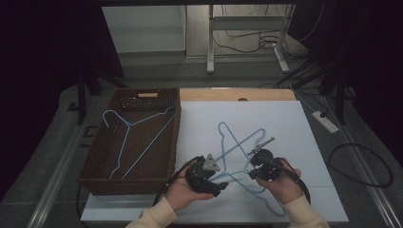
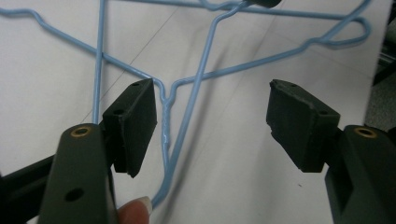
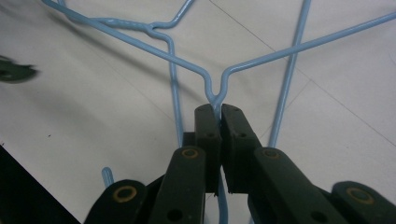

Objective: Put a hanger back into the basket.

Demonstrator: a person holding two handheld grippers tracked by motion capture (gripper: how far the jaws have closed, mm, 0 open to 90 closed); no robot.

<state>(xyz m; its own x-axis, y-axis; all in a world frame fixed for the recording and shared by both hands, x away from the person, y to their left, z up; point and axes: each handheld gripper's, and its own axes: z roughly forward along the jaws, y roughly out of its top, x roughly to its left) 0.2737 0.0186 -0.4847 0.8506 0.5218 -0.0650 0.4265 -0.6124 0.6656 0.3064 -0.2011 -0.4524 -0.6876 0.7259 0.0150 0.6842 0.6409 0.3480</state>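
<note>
Table (image 1: 285,118): white top, wooden strip along its far edge. No brand, label or writing legible on any item.

Wicker basket (image 1: 102,156): dark brown, at the table's left side; one blue wire hanger (image 1: 124,137) lies inside it.

Two crossed blue wire hangers (image 1: 237,142): on the table, right of the basket, near the front edge.

Left hand-held gripper (image 1: 214,178): jaws spread wide, holding nothing, one hanger's twisted neck (image 2: 166,119) between them beside the left pad.

Right hand-held gripper (image 3: 219,109): jaws clamped on the other hanger's neck.
</note>
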